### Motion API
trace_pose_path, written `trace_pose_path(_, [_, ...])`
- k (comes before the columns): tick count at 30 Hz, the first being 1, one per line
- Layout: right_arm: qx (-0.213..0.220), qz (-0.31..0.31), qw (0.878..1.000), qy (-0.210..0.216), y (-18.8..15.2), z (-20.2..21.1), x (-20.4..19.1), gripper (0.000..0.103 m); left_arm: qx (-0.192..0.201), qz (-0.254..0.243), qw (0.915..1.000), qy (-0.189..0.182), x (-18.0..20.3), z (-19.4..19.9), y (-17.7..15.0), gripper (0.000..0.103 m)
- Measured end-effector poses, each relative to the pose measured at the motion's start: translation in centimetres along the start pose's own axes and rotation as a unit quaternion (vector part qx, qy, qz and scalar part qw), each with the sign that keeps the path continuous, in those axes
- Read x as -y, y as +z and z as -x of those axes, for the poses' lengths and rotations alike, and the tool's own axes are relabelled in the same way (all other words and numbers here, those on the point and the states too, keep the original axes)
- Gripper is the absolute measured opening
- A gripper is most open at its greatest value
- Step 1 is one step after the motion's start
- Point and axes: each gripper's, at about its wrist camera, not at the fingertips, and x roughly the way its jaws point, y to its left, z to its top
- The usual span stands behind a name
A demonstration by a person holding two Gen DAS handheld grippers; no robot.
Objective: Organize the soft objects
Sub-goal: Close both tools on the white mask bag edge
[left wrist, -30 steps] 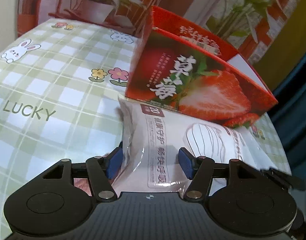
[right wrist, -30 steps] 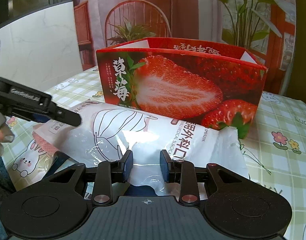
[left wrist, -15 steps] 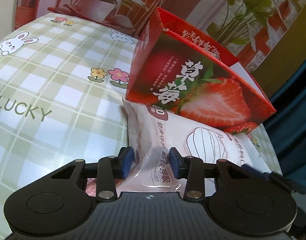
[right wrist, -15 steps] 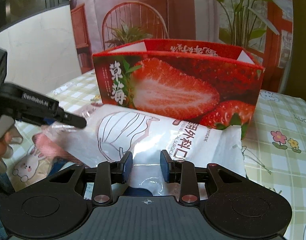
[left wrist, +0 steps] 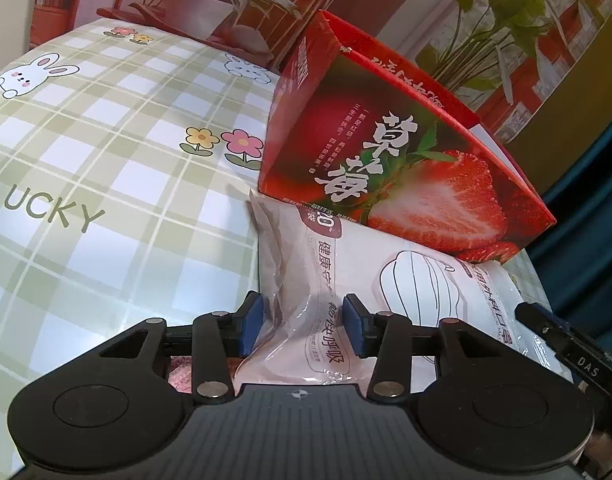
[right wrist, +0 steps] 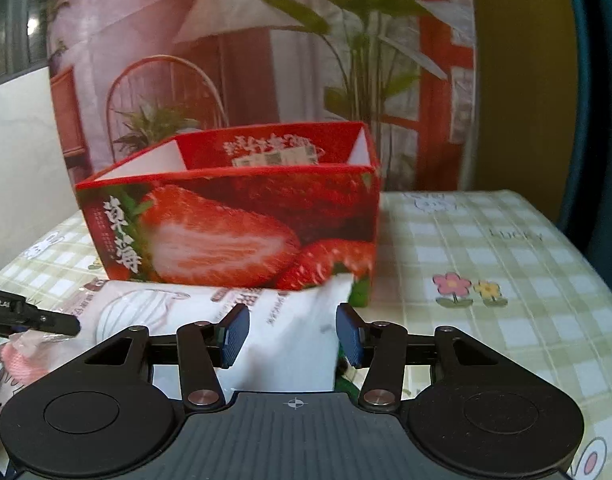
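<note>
The mask packet (left wrist: 390, 280) lies on the table (left wrist: 106, 168), its far edge against the front of the open strawberry box (left wrist: 406, 184). The left claw (left wrist: 302, 324) straddles one end, jaws opening, pads seemingly just clear of the bunched film. The right claw (right wrist: 292, 334) straddles the opposite end (right wrist: 290, 340), jaws opening; this view is blurred, so contact is uncertain. Step in hand, by my judgement: re-gripping the packet for transfer into the box. Next move requires both claws clamping firmly, then lifting above the box rim.
</note>
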Motion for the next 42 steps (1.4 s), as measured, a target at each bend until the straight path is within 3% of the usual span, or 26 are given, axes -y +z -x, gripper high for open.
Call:
trace_pose_path(11, [-0.025,-0.013,1.000,0.014,-1.0,-0.8,0.0,0.048,0.004,0.000,1.0000,-0.002,0.0,0.1,-0.2,0.048])
trace_pose_path(14, [-0.031,-0.002,0.999,0.025,-0.9,-0.9,-0.3,0.034,0.004,0.001,1.0000,-0.003,0.0,0.1,-0.2,0.048])
trace_pose_path(17, [-0.028,0.031,0.999,0.032,-0.9,-0.7,-1.4,0.027,0.005,-0.001,1.0000,-0.002,0.0,0.1,-0.2,0.048])
trace_pose_path(32, [-0.027,0.032,0.999,0.010,-0.5,-0.4,-0.7,0.031,0.006,-0.004,1.0000,0.000,0.1,0.2,-0.3,0.048])
trace_pose_path(37, [-0.025,0.028,0.999,0.021,0.8,-0.2,0.2,0.032,-0.029,0.010,0.9995,-0.009,-0.3,-0.3,1.1,0.047])
trace_pose_path(42, [-0.104,0.015,0.992,0.071,2.6,-2.5,1.3,0.032,-0.084,0.023,0.9957,-0.031,-1.4,-1.2,3.4,0.048])
